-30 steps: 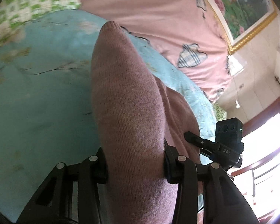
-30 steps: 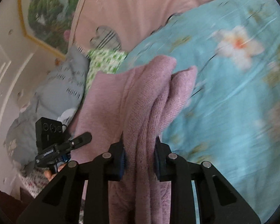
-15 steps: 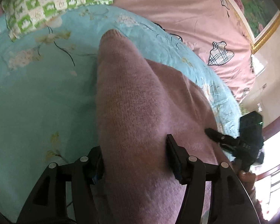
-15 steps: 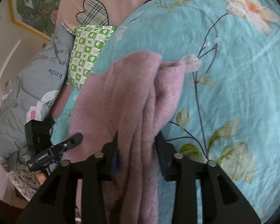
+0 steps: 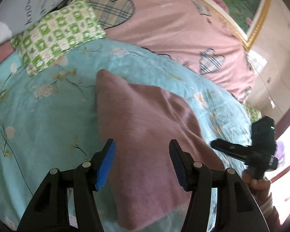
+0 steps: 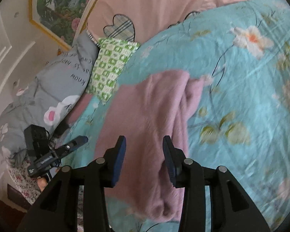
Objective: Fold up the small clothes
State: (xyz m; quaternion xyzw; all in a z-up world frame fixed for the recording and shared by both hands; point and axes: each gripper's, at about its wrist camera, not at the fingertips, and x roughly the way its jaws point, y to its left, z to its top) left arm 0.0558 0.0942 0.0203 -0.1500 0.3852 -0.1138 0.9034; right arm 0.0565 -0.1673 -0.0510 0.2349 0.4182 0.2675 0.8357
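On the teal floral bedspread the pink knit garment lies folded, just ahead of and below both grippers. Left gripper and right gripper are both spread wide, holding nothing.

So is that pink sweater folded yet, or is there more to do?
Partly done: the pink sweater lies on the blue floral blanket with one side doubled over in bunched layers. Nothing is in hand: the left gripper and right gripper are both open over the cloth. What is left is probably to smooth that lumpy edge and fold it smaller.
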